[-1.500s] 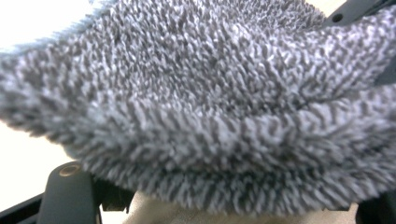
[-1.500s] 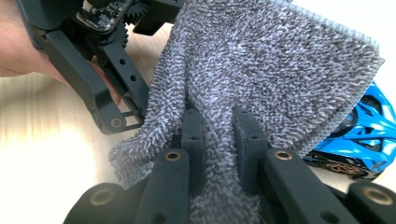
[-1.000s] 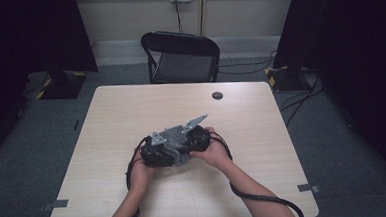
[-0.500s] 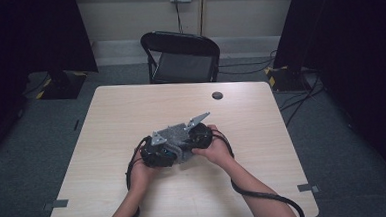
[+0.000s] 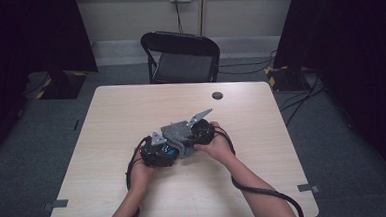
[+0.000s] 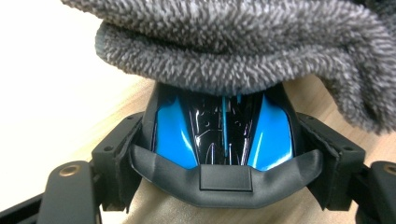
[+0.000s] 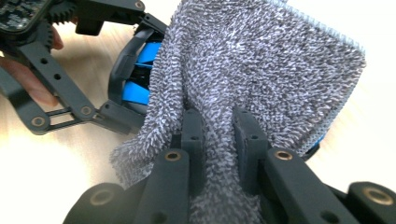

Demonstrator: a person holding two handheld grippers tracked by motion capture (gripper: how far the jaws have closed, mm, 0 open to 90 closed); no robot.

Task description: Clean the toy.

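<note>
Grey microfibre cloth [image 7: 261, 79] is pinched in the right gripper [image 7: 218, 122], whose jaws are clenched on a fold of it, and it drapes over the far end of a glossy blue-and-black object [image 6: 223, 135]. I take that object for a computer mouse, though part of it is hidden. The mouse sits between the jaws of the left gripper [image 6: 224, 154], which are clamped on its two sides just above the table [image 5: 131, 116]. In the high view both grippers meet near the middle of the table, the left gripper [image 5: 155, 151] on the near side of the mouse and the right gripper [image 5: 202, 132] just beyond it, with the cloth [image 5: 180, 134] bunched between them.

The step in hand looks like wiping the mouse clean. To do it well, the left jaws should hold the mouse level and firm, since its shiny shell could slip. The right jaws should draw the cloth along the shell from its far end toward the left gripper. Light, even pressure suits this best. A loose flap of cloth hangs beside the mouse and could snag on the left gripper's linkage [image 7: 56, 93].

Farther off from the mouse, a small dark disc [image 5: 217, 95] lies near the table's far edge. Beyond it, a black folding chair [image 5: 181, 59] stands clear of the work.
</note>
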